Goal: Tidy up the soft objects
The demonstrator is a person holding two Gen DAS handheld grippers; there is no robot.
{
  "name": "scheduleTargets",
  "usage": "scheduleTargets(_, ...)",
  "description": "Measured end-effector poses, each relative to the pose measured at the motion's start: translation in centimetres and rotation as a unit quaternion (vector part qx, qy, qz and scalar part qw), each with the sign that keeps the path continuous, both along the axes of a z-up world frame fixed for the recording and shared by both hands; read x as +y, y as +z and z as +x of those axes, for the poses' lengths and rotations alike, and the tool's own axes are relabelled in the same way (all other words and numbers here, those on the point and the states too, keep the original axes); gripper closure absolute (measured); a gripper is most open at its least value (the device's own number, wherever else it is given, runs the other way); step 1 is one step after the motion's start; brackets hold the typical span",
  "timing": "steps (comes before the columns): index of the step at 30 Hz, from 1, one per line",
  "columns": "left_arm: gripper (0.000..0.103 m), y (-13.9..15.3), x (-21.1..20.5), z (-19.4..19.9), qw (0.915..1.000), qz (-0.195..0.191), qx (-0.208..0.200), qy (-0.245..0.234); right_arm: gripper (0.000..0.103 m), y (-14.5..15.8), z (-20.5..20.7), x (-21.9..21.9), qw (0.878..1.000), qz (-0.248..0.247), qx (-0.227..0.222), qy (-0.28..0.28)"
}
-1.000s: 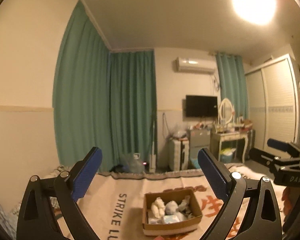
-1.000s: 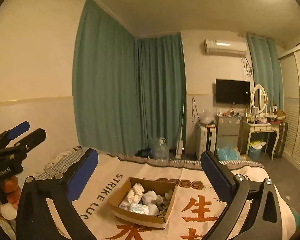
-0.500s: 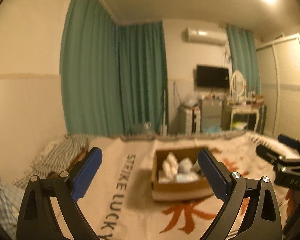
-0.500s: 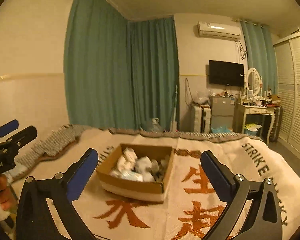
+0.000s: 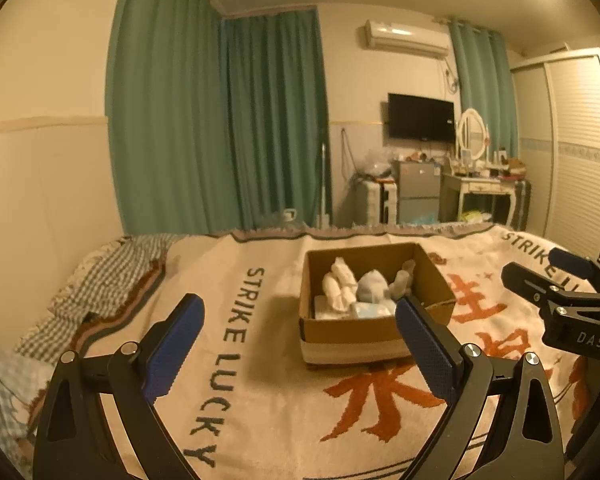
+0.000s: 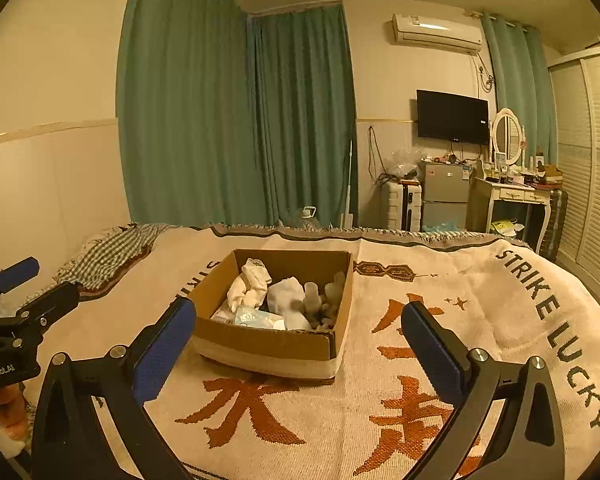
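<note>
Room: a bedroom in warm light, with teal curtains [image 6: 236, 120], a wall air conditioner [image 6: 437, 34], a black TV [image 6: 452, 117], a small fridge [image 6: 446, 196] and a white dressing table [image 6: 512, 196] carrying an oval mirror.
Surface: a bed under a cream blanket [image 6: 480, 320] with orange characters.
Box: one open cardboard box [image 6: 260, 344] stands on the blanket; it lies ahead of and between both tools.
Soft objects: white rolled socks [image 6: 252, 284], a pale bundle [image 6: 286, 294] and a flat light-blue packet [image 6: 256, 317] all lie inside the box; an exact count cannot be told.
Left gripper [image 5: 300, 342]: blue pads wide apart, holding nothing, above the blanket.
Right gripper [image 6: 300, 344]: blue pads wide apart, holding nothing, with the box framed between them.
Left view only: the right tool's body, marked "DAS"; "STRIKE LUCKY" beside the box.
Right view only: the left tool's body with small unclear lettering, and the orange-gloved hand [image 6: 8, 408] under it.
Writing: "STRIKE LUCKY" appears twice, along both blanket sides.
</note>
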State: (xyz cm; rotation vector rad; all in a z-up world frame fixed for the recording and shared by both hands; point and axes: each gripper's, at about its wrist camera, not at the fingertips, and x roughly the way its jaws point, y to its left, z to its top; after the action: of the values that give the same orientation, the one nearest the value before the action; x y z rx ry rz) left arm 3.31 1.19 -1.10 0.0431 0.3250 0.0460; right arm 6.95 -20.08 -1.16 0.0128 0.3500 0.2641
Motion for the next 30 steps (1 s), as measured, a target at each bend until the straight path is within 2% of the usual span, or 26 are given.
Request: scheduleTargets(30,0.005,0.2,-1.1,-0.4,0.9998,0.014,0.001,-0.01,0.0,0.2,-1.0,0.3,1.0,-0.001,0.0,0.004)
